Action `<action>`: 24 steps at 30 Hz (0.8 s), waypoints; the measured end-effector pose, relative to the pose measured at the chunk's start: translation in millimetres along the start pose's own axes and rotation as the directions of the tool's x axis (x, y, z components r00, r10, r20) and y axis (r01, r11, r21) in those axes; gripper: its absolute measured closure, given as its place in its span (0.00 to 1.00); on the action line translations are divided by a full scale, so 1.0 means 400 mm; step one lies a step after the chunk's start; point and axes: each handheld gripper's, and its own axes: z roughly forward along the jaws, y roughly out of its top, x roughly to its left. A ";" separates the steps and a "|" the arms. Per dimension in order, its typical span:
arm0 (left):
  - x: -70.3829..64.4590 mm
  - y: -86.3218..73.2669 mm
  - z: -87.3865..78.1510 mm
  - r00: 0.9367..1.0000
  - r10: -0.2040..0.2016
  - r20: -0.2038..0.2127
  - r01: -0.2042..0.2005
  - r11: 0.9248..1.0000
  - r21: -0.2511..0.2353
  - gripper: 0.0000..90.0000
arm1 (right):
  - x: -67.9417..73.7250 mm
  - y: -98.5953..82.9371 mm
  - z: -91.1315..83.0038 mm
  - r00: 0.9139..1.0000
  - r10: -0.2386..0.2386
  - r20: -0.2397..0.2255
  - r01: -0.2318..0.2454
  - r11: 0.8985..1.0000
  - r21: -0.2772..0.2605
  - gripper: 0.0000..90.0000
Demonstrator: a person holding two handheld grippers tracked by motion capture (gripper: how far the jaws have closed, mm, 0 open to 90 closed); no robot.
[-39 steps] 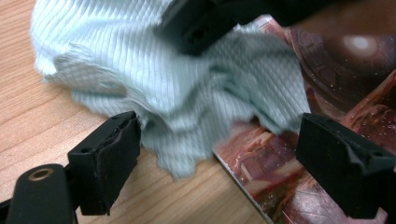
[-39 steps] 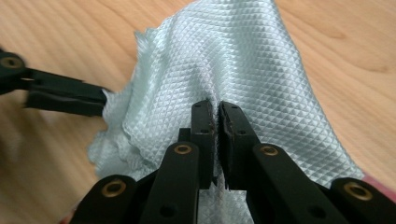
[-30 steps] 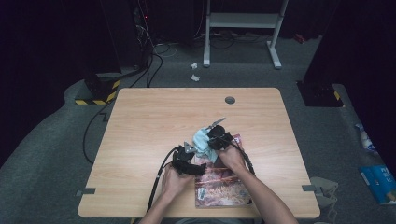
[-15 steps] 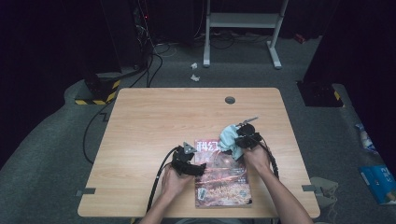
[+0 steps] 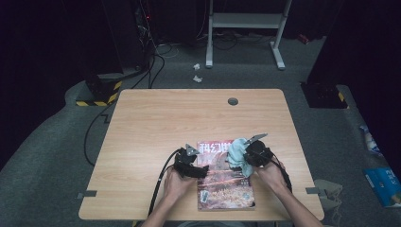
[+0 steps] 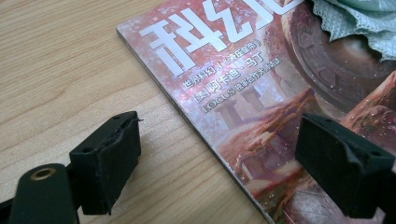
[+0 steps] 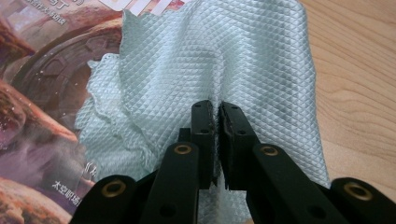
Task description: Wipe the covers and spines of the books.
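Cloth (image 7: 205, 70) pinched in right gripper (image 7: 217, 119) over magazine (image 6: 261, 112) edge, left gripper (image 6: 219, 158) jaws spread astride spine.

Cloth (image 7: 261, 60): pale woven fabric, fine diamond-textured weave, faint sheen.
Magazine (image 6: 261, 107): paper, glossy printed cover.
Desk (image 5: 156, 123): light wood-grain top, smooth, matt.
Right tongs (image 7: 215, 135): black matt pads, brass-coloured rivets.

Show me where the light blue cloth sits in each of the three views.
High view: cloth right of centre, on the magazine's upper right corner, at the right gripper.
Left gripper view: top right corner, over the magazine.
Right gripper view: centre, pinched between the jaws.
Shared landmark: the magazine cover.
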 end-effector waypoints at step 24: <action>0.023 -0.005 -0.018 0.999 -0.043 0.013 0.043 0.999 0.018 0.20 | 0.199 0.275 0.151 0.987 -0.153 -0.050 0.155 0.987 0.031 0.94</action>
